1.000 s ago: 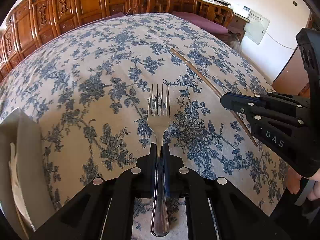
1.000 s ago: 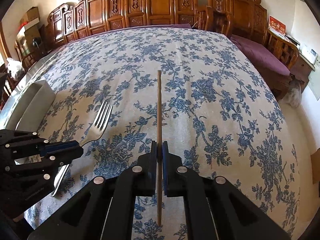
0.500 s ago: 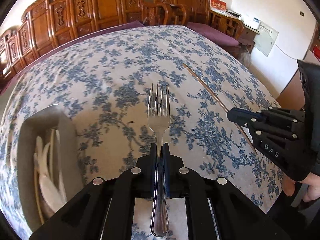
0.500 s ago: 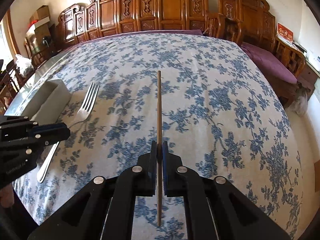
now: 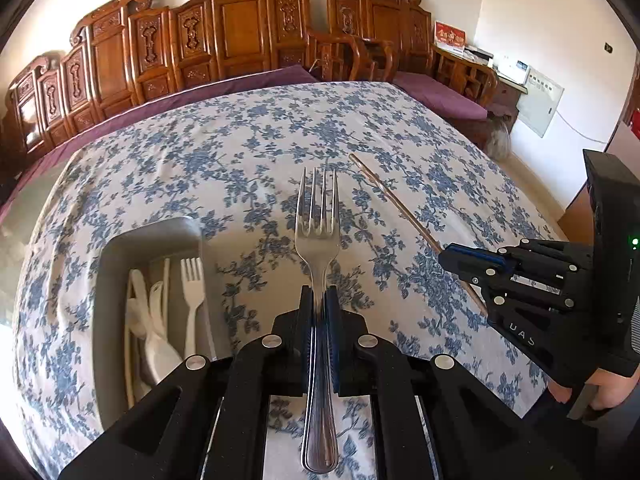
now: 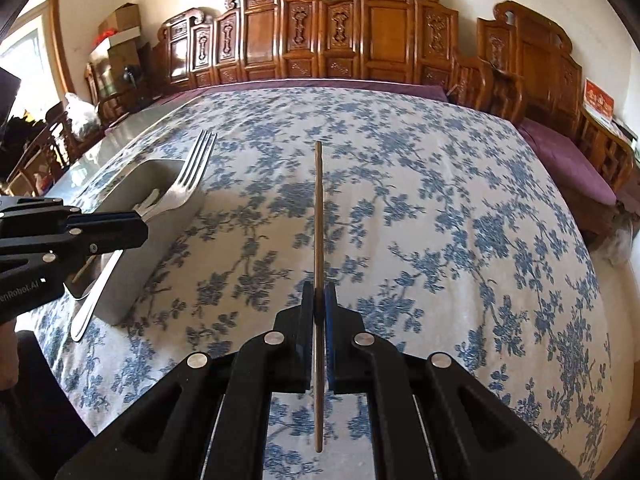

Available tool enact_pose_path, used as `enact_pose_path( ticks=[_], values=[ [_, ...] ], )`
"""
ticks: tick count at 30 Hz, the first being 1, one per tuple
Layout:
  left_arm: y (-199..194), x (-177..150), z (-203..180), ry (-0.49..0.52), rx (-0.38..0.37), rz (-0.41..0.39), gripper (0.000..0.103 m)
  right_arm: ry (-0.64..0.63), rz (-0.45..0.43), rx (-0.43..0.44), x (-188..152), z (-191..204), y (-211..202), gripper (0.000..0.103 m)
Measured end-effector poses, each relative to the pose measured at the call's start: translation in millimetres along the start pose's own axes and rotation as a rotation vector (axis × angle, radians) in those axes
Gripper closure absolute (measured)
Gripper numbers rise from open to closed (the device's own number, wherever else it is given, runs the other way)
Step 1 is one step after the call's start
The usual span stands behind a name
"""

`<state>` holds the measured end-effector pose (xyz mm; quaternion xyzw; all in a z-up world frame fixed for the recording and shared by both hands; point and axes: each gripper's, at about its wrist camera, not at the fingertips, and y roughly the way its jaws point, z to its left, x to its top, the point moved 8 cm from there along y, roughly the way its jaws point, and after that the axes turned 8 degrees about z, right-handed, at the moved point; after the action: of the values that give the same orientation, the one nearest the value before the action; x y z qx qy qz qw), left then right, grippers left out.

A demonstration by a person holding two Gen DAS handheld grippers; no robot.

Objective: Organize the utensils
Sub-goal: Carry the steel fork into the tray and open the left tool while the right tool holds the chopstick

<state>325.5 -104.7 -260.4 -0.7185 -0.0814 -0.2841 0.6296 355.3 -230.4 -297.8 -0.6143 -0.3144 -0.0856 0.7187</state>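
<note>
My left gripper (image 5: 319, 300) is shut on the neck of a metal fork (image 5: 317, 216), tines pointing forward, held above the flowered tablecloth. My right gripper (image 6: 319, 300) is shut on a thin brown chopstick (image 6: 318, 208) that sticks straight out ahead. A grey tray (image 5: 120, 248) lies on the cloth to the left, holding a white plastic fork (image 5: 193, 292), white spoons and pale sticks. In the right wrist view the left gripper (image 6: 140, 228) with the metal fork (image 6: 188, 184) hangs over the tray (image 6: 136, 264). The left wrist view shows the right gripper (image 5: 444, 258) carrying the chopstick (image 5: 396, 204).
The table wears a blue-and-white floral cloth (image 6: 420, 220). Carved wooden benches (image 6: 360, 44) with purple cushions (image 6: 568, 152) line the far and right sides. A hand (image 5: 608, 388) grips the right tool at the lower right. Boxes (image 6: 120, 28) are stacked at the far left.
Both grippers have lifted and shifted left with their utensils. The tray has come fully into the left wrist view, and the metal fork now hangs over it.
</note>
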Motion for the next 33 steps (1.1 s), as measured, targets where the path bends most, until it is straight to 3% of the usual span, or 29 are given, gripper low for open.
enact_pose_path(
  ticks=[10, 17, 25, 33],
  values=[
    [-25.2, -4.3, 37.8, -0.059, -0.016, -0.045, 0.097, -0.05, -0.017, 0.018, 1.9, 27.2, -7.0, 0.097],
    [-31.6, -4.6, 80.9, -0.109, 0.023, -0.057, 0.097, -0.084, -0.023, 0.035, 0.7, 50.0, -10.4, 0.097],
    [4.4, -18.2, 130.3, -0.179, 0.084, 0.018, 0.097, -0.088, -0.002, 0.015, -3.0, 47.9, -1.3, 0.097],
    [34.7, -29.8, 142.1, -0.209, 0.102, 0.074, 0.097, -0.073, 0.012, 0.011, -5.6, 40.2, 5.5, 0.097]
  ],
)
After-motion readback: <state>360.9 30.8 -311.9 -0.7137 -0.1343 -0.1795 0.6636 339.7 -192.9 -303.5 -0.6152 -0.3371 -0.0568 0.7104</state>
